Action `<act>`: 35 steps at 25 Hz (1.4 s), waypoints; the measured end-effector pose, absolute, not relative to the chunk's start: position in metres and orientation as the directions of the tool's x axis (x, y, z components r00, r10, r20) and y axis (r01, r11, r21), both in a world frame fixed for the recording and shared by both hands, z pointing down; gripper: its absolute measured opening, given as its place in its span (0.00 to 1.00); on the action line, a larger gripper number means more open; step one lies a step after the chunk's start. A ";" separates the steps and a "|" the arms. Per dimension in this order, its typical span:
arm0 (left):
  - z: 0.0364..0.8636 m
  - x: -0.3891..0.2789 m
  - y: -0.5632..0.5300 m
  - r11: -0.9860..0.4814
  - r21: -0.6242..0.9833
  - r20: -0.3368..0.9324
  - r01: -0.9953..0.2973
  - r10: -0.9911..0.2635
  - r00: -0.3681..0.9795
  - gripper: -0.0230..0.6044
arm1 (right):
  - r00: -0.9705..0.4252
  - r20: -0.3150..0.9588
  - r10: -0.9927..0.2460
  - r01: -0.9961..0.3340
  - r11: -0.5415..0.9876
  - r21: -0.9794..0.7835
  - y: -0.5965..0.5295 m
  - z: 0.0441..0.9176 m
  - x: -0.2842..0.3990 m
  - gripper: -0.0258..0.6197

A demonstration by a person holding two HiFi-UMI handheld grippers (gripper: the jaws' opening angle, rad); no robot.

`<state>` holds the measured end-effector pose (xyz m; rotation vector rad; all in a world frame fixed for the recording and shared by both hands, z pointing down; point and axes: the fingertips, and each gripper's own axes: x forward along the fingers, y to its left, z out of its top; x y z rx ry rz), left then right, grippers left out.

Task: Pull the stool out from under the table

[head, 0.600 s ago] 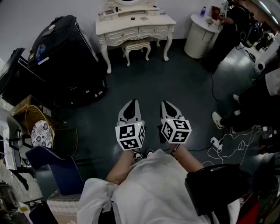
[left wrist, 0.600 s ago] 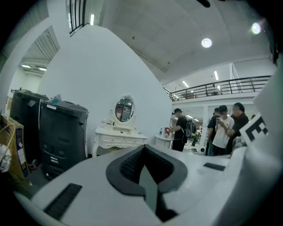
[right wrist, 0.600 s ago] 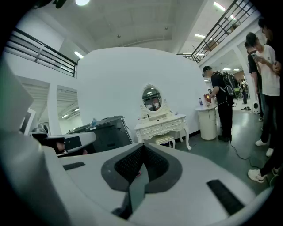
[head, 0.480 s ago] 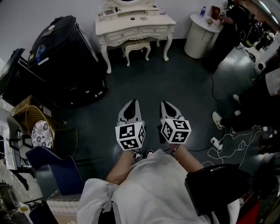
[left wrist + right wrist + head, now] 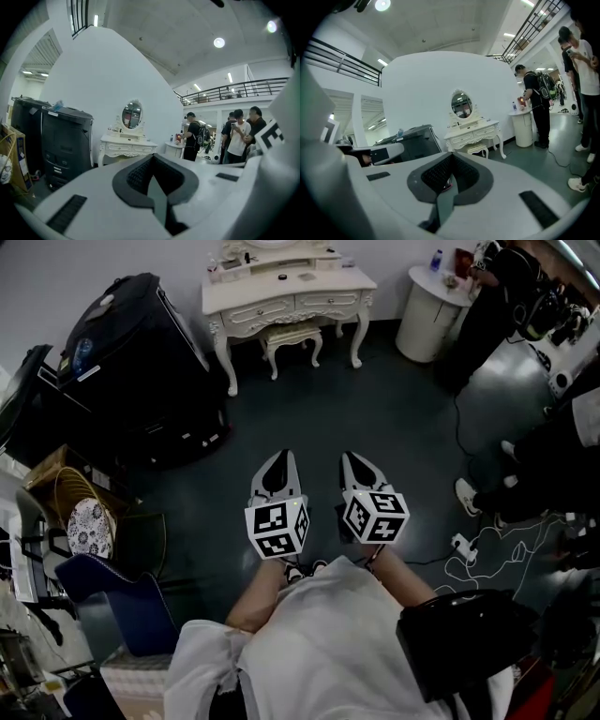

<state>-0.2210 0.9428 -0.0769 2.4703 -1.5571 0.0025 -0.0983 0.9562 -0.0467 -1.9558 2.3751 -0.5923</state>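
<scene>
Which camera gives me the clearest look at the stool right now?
Head view: the stool shows its seat and legs from above, tucked under the white table. The right gripper view shows it small beneath the table. I cannot make it out in the left gripper view.

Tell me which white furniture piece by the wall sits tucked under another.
The stool, standing between the dressing table's legs beneath its drawers; the round pedestal stands alone to the right.

black cabinet (image 5: 141, 362) left | round white stand (image 5: 427, 315) right | blue chair (image 5: 122, 592) near-left
</scene>
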 end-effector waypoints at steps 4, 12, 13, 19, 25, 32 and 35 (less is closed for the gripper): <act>-0.076 -0.211 0.931 -0.410 0.178 0.123 -0.895 -0.893 0.433 0.03 | -0.224 0.243 -0.944 -0.946 0.150 -0.289 0.947 -0.043 -0.083 0.04; -0.066 -0.187 0.909 -0.404 0.158 0.132 -0.901 -0.896 0.425 0.03 | -0.232 0.263 -0.937 -0.945 0.152 -0.289 0.923 -0.032 -0.055 0.04; -0.064 -0.185 0.905 -0.403 0.159 0.139 -0.901 -0.895 0.424 0.03 | -0.229 0.268 -0.936 -0.945 0.148 -0.290 0.919 -0.030 -0.052 0.04; -0.058 -0.171 0.879 -0.411 0.150 0.161 -0.899 -0.887 0.432 0.03 | -0.243 0.290 -0.926 -0.943 0.154 -0.295 0.893 -0.021 -0.044 0.04; -0.052 -0.158 0.831 -0.426 0.143 0.159 -0.893 -0.881 0.446 0.03 | -0.234 0.288 -0.929 -0.941 0.142 -0.308 0.847 -0.014 -0.035 0.04; -0.054 -0.149 0.757 -0.418 0.167 0.158 -0.893 -0.882 0.443 0.03 | -0.233 0.296 -0.926 -0.948 0.148 -0.283 0.779 -0.023 -0.023 0.04; -0.056 -0.143 0.729 -0.422 0.174 0.158 -0.890 -0.880 0.448 0.03 | -0.225 0.296 -0.928 -0.951 0.144 -0.272 0.750 -0.029 -0.018 0.04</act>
